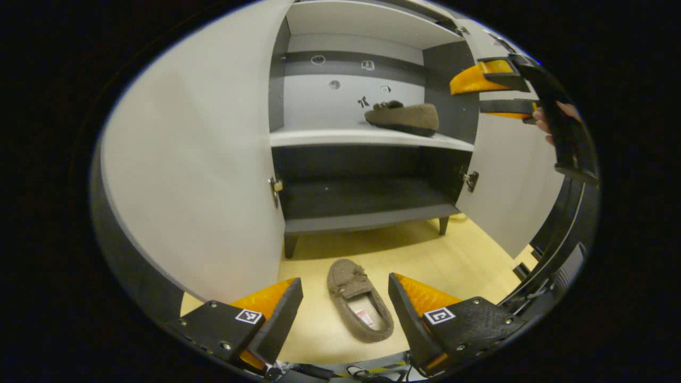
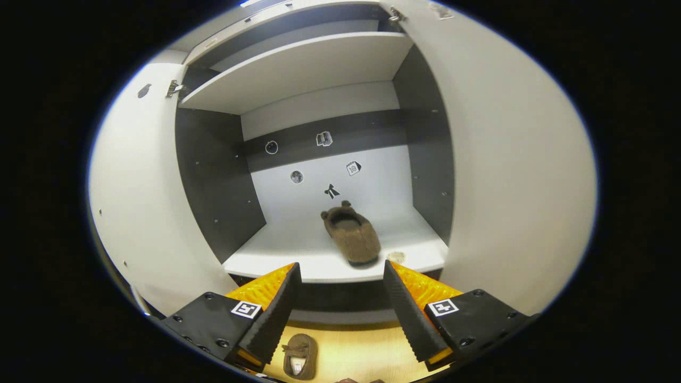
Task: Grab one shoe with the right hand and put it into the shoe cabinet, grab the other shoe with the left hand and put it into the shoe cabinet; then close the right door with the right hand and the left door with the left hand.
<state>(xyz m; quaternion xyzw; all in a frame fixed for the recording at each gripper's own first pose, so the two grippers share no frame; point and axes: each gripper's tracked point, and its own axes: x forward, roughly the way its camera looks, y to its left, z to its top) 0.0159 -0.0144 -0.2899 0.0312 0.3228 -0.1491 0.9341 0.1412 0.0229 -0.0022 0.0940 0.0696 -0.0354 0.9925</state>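
One brown fuzzy slipper (image 1: pixel 403 117) (image 2: pixel 351 235) lies on the white middle shelf (image 1: pixel 367 139) (image 2: pixel 298 250) of the open shoe cabinet, toward the shelf's right side. Its mate (image 1: pixel 359 300) (image 2: pixel 299 355) rests on the pale wooden floor in front of the cabinet. My left gripper (image 1: pixel 345 308) hovers open low over the floor, the slipper lying between and just beyond its fingers. My right gripper (image 2: pixel 340 298) (image 1: pixel 495 93) is open and holds nothing, hanging in front of the shelf's edge; a hand holds it at the upper right of the left gripper view.
Both white cabinet doors stand open: the left door (image 1: pixel 197 175) (image 2: pixel 135 213) and the right door (image 1: pixel 513 181) (image 2: pixel 511 181). A dark lower shelf (image 1: pixel 362 199) sits under the white one, and an upper shelf (image 2: pixel 303 66) above. Small stickers mark the back panel (image 2: pixel 330 170).
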